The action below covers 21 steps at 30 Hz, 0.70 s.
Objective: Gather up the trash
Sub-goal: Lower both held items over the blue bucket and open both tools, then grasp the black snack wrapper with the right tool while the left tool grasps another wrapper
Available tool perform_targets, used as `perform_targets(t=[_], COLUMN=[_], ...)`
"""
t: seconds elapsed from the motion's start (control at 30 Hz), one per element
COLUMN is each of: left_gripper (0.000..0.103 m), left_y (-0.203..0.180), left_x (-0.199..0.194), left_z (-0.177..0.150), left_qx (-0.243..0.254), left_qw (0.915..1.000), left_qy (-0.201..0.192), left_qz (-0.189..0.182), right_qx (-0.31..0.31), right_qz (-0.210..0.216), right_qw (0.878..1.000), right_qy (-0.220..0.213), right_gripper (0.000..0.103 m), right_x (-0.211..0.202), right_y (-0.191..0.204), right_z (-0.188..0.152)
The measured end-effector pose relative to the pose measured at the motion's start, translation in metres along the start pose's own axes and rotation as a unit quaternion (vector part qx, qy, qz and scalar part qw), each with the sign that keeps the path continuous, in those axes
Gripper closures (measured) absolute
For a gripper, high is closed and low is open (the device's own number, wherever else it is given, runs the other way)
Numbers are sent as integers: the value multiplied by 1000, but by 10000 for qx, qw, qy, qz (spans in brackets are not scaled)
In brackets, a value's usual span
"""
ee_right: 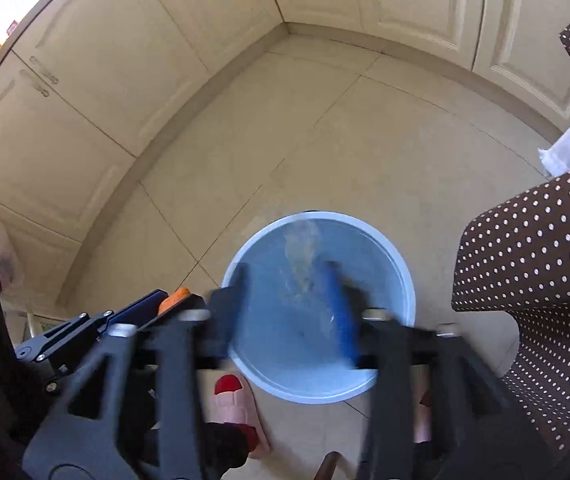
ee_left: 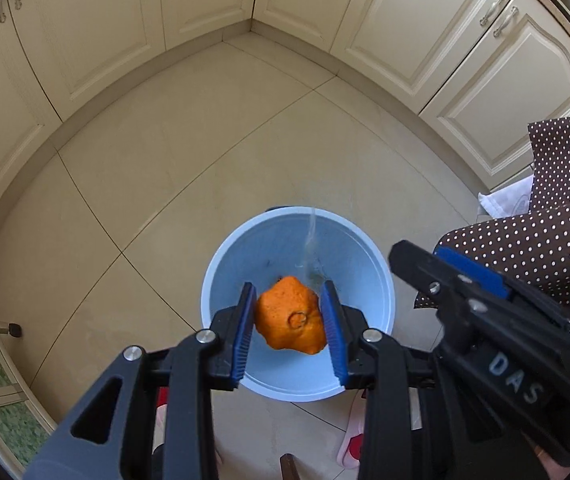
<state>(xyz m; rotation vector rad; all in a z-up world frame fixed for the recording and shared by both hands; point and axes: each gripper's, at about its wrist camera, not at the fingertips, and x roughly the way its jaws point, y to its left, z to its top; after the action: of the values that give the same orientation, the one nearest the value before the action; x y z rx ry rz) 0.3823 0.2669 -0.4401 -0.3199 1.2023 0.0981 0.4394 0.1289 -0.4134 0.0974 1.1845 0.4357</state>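
A light blue trash bin [ee_left: 365, 264] stands on the tiled floor, seen from above; it also shows in the right wrist view [ee_right: 397, 280]. My left gripper [ee_left: 289, 296] is shut on an orange peel [ee_left: 289, 316] and holds it over the bin's mouth. A clear plastic scrap [ee_left: 312, 240] is inside the bin, blurred in the right wrist view [ee_right: 301, 256]. My right gripper [ee_right: 289, 280] is open and empty above the bin, blurred by motion. It shows at the right of the left wrist view [ee_left: 469, 280]. The left gripper with the peel [ee_right: 175, 298] shows at the left of the right wrist view.
Cream cabinet doors [ee_left: 125, 20] line the corner behind the bin. A brown polka-dot cloth [ee_left: 545, 232] hangs at the right, also in the right wrist view [ee_right: 545, 280]. Pink slippers [ee_right: 237, 412] are on the floor just below the bin.
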Motion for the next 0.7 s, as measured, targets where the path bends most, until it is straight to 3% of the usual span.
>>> perform_targets(t=[0.27, 0.5, 0.63, 0.7], left_gripper=[70, 69, 52, 51], left_y=[-7, -16, -21, -24], left_x=[6, -3, -17, -25], left_z=[1, 2, 3, 2], left_qx=[104, 186, 199, 243], left_qw=[9999, 9997, 9994, 9991], left_qy=[56, -92, -268, -352], left_qz=[-72, -96, -96, -32], right_qx=[-55, -46, -73, -77], right_qz=[-469, -537, -533, -529], right_qw=[9987, 9980, 9976, 9973], right_qy=[-180, -331, -434, -500], right_gripper=[53, 53, 53, 53], right_x=[-7, -20, -34, -42], right_y=[-15, -21, -23, -22], right_z=[-5, -5, -4, -4])
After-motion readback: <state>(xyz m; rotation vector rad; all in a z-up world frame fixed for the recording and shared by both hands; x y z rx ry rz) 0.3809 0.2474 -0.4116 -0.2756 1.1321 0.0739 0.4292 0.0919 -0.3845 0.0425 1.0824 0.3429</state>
